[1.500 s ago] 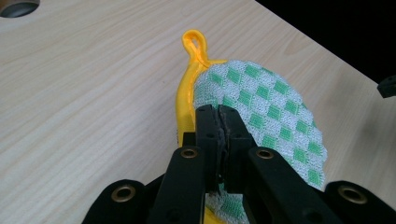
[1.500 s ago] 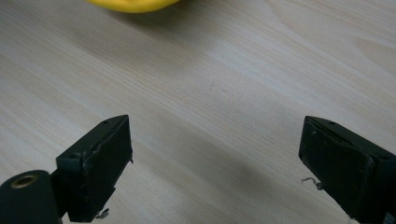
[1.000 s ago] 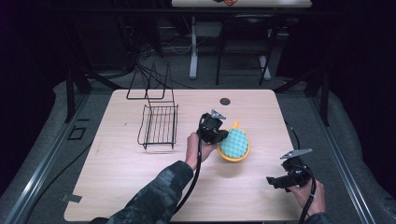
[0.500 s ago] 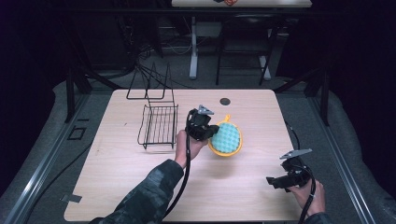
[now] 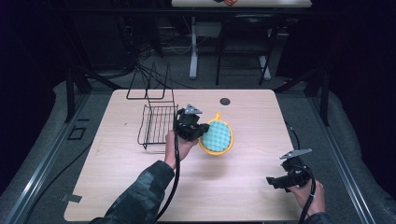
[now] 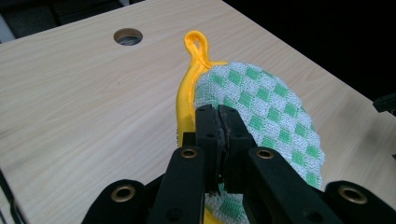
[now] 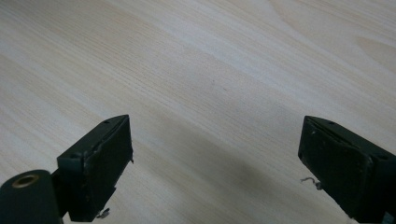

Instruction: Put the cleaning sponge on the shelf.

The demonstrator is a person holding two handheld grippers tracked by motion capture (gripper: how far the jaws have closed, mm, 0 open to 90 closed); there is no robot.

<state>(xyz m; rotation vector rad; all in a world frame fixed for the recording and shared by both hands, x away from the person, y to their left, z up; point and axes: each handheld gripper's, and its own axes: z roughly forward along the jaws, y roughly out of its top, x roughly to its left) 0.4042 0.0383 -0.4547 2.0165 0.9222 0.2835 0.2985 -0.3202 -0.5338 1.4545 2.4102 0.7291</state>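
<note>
The high view shows the right tongs [image 5: 270, 181] nearest, held in a hand [image 5: 309, 196] at the near right corner of the worktop [image 5: 121, 186], low over bare wood and well apart from everything else. In the right gripper view its jaws stand wide apart, with nothing between them but pale wood grain.

Farther in, near the middle of the worktop, the left tongs [image 5: 203, 132] are gripped by a hand [image 5: 180, 145] whose sleeve is dark and mottled. The left gripper view shows the left tongs [image 6: 219, 122] pressed shut on the edge of a pot holder [image 6: 261, 107], pinching its fabric between the pads. The pot holder is round, with a white woven face set with green diamonds in a checked pattern, a bright yellow border and backing, and a yellow hanging loop [image 6: 198, 43] at its far end. No writing, label or brand can be read on it or on anything else. In the high view the pot holder [image 5: 218, 136] sits just right of the left tongs, its pinched edge tilted up; whether the rest touches the wood cannot be told.

Just left of the left tongs stands a black wire rack [image 5: 156, 122], its upright frame rising toward the far edge. Beyond, a round hole [image 5: 225, 101] is cut in the worktop.
</note>
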